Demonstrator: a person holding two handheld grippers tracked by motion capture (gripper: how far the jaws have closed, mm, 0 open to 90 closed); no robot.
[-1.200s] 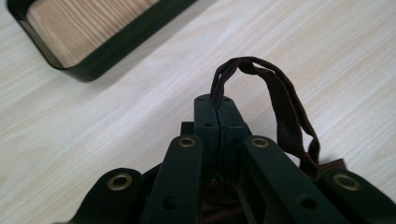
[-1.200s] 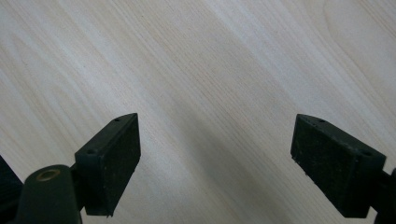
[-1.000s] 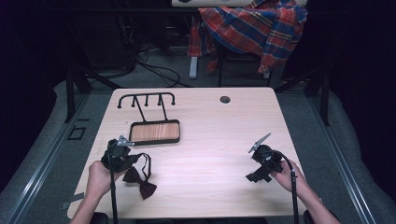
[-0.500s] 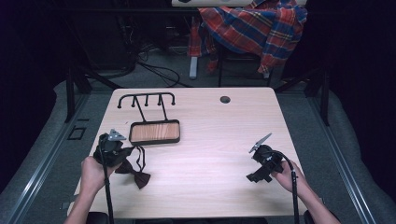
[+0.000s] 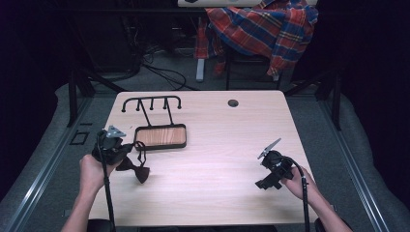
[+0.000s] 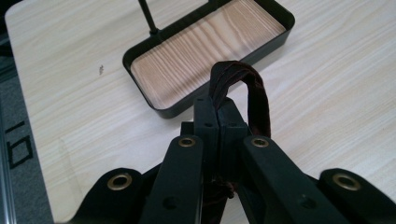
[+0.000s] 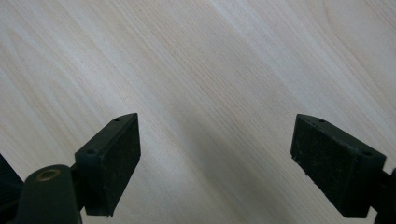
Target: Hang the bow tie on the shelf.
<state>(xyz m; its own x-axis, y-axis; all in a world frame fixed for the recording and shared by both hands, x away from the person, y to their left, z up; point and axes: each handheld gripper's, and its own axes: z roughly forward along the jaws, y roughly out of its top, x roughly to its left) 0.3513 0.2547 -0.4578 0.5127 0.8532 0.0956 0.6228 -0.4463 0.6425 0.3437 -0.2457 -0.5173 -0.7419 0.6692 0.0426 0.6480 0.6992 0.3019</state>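
Item: dark bow tie (image 5: 138, 169), held by its strap loop (image 6: 243, 88) between the jaws of the left gripper (image 5: 121, 153), the bow itself hanging below and to the right of the fingertips, over the wooden table (image 5: 217, 145). The left gripper view showed what the high view did not: the two black jaws pressed flat together with the band pinched between them, the loop arching just beyond the fingertips. That view also showed the black-rimmed tray (image 6: 154, 100) with a wood-grain floor lying just past the loop, apart from it. The high view alone showed the bow, the tray's hooked black rack (image 5: 151, 102) farther off, and a plaid cloth (image 5: 263, 29) draped behind the table. The left hand (image 5: 91, 171) gripped the tool near the table's left edge, forearm entering from below. Right gripper (image 5: 263, 183): in its own view the jaws stood wide apart with nothing between them, only bare table grain beneath; the right hand (image 5: 297, 182) held it low over the table, well apart from the bow tie.
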